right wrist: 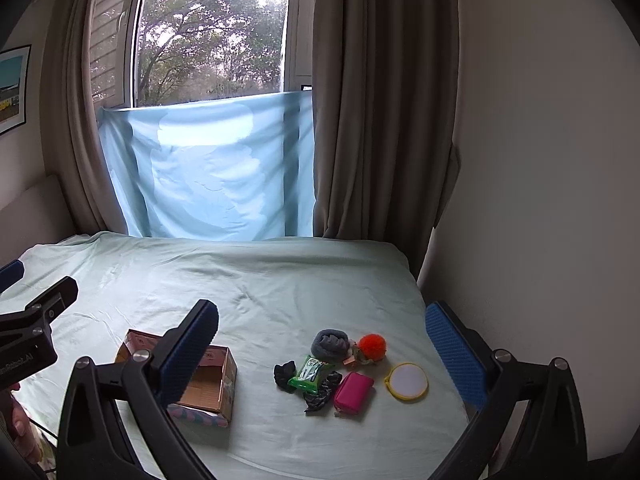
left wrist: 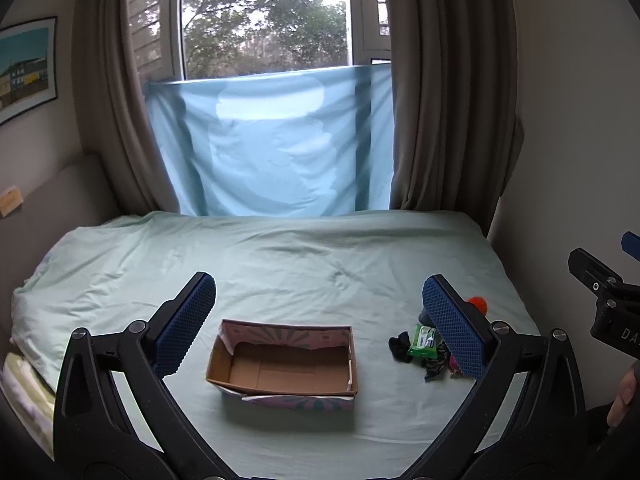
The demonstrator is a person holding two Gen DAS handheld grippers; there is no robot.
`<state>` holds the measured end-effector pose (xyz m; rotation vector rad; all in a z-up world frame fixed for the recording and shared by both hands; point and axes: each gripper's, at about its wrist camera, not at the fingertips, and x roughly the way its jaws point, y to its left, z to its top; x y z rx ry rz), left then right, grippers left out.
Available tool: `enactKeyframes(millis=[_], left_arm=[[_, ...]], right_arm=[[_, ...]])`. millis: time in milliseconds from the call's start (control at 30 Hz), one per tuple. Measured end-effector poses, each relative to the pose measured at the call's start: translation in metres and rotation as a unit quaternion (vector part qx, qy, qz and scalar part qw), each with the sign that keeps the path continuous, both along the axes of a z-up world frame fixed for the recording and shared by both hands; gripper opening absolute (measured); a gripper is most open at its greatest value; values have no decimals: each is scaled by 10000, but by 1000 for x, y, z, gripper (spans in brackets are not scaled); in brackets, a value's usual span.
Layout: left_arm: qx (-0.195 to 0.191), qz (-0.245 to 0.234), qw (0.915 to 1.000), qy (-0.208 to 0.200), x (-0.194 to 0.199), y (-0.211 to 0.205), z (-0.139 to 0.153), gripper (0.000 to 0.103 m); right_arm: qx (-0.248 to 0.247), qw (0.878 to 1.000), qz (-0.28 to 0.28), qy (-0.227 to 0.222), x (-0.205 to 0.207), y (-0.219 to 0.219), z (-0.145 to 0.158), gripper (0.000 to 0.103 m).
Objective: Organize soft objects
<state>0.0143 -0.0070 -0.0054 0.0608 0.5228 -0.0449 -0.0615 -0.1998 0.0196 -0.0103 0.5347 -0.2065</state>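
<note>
An open, empty cardboard box (left wrist: pixel 284 364) with a patterned outside sits on the pale green bed; it also shows in the right wrist view (right wrist: pixel 218 376). To its right lies a small pile: a grey rolled sock (right wrist: pixel 329 344), an orange pom-pom (right wrist: pixel 373 346), a green wipes pack (right wrist: pixel 311 374), black scrunchies (right wrist: pixel 285 376), a pink pouch (right wrist: pixel 354 394) and a round yellow-rimmed pad (right wrist: pixel 407 382). My left gripper (left wrist: pixel 316 324) is open above the box. My right gripper (right wrist: pixel 324 352) is open above the pile. Both are empty.
The bed (left wrist: pixel 280 264) runs back to a window with brown curtains (left wrist: pixel 448 92) and a light blue cloth (left wrist: pixel 272 144). A white wall (right wrist: pixel 540 160) stands along the bed's right side. A headboard (left wrist: pixel 52 200) is at the left.
</note>
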Motion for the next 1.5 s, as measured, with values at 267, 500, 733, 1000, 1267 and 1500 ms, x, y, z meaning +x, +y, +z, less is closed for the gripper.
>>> enactKeyframes(millis=[267, 500, 733, 1000, 1267, 1500], left_arm=[[-53, -17, 10000, 31, 1, 2, -1, 103], [-62, -18, 10000, 42, 3, 2, -1, 103], [-86, -69, 9999, 82, 8, 3, -2, 103], [22, -506, 9981, 342, 30, -6, -11, 103], [-49, -1216, 9861, 1130, 72, -44, -72, 103], [-62, -1763, 9671, 1835, 124, -111, -142, 103]], right_arm=[[31, 10000, 53, 9, 1, 3, -1, 103], [11, 10000, 61, 17, 3, 6, 0, 103], [1, 10000, 4, -9, 7, 4, 1, 103], [188, 9987, -459, 76, 9, -16, -13, 103], [329, 9916, -1025, 714, 21, -56, -68, 103], [699, 9813, -1245, 1290, 45, -107, -141, 103]])
